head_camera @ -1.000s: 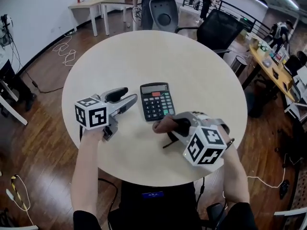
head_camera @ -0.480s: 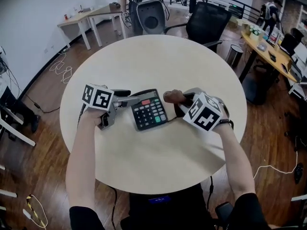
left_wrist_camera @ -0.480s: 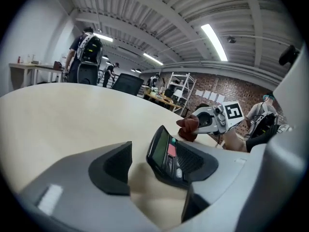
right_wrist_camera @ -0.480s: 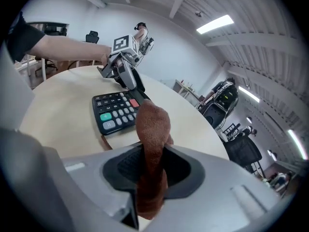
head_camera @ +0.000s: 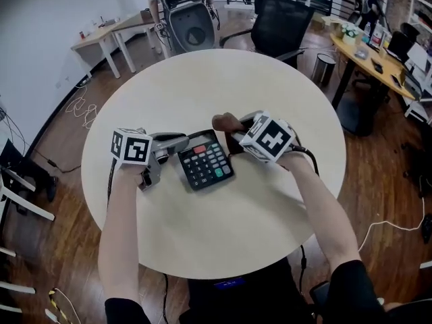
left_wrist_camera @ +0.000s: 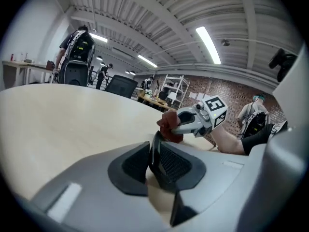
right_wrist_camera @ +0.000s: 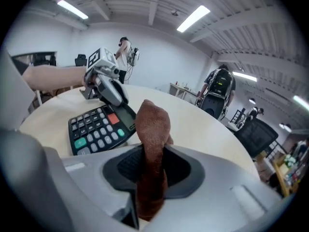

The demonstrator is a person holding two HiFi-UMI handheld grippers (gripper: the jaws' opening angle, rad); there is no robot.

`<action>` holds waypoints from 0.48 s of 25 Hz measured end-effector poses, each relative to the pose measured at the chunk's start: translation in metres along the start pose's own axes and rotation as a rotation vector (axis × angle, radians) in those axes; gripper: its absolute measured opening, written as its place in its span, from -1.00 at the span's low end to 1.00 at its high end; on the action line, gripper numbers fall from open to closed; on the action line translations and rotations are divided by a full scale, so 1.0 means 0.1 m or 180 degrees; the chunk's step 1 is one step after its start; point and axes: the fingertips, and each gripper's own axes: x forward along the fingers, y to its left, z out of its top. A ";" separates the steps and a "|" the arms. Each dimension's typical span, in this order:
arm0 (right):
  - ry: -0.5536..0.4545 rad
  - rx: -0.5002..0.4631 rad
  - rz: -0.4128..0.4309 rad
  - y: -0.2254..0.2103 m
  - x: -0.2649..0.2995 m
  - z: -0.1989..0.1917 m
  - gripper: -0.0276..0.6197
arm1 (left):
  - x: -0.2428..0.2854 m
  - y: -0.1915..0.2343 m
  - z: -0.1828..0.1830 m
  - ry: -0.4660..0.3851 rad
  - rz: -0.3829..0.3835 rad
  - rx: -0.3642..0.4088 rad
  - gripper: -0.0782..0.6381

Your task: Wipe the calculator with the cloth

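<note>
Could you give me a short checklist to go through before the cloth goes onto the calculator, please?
1. Calculator steadied: ok; the left gripper has just been closing its jaws and pinches its edge.
2. Cloth gripped: ok; the right gripper is shut on it.
3. Keys face up: ok.
4. Cloth over the keys: not ok; it is beside the calculator.
5. Calculator flat on the table: cannot tell.
</note>
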 end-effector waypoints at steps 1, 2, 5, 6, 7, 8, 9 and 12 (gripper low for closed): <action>-0.0083 0.0119 0.0057 -0.02 0.02 0.02 -0.62 | -0.03 -0.02 0.04 -0.0157 -0.0039 0.0006 -0.58; -0.0177 0.0235 0.0137 -0.03 0.02 0.05 -0.62 | -0.06 -0.05 0.08 -0.0311 -0.0078 0.0015 -0.60; -0.0398 0.0492 0.0347 -0.02 0.04 0.13 -0.62 | -0.13 -0.11 0.13 -0.0586 -0.0144 0.0036 -0.62; -0.0421 0.0529 0.0363 -0.03 0.04 0.13 -0.62 | -0.13 -0.10 0.12 -0.0581 -0.0152 0.0019 -0.62; -0.0431 0.0548 0.0367 -0.03 0.05 0.13 -0.62 | -0.13 -0.09 0.11 -0.0529 -0.0157 0.0002 -0.62; -0.0435 0.0560 0.0374 -0.02 0.05 0.13 -0.62 | -0.11 -0.08 0.09 -0.0434 -0.0161 -0.0003 -0.62; -0.0438 0.0569 0.0386 -0.02 0.06 0.12 -0.62 | -0.09 -0.08 0.06 -0.0301 -0.0176 0.0011 -0.61; -0.0476 0.0607 0.0433 0.04 0.07 0.12 -0.62 | -0.01 -0.13 -0.04 0.0147 -0.0354 0.0050 -0.17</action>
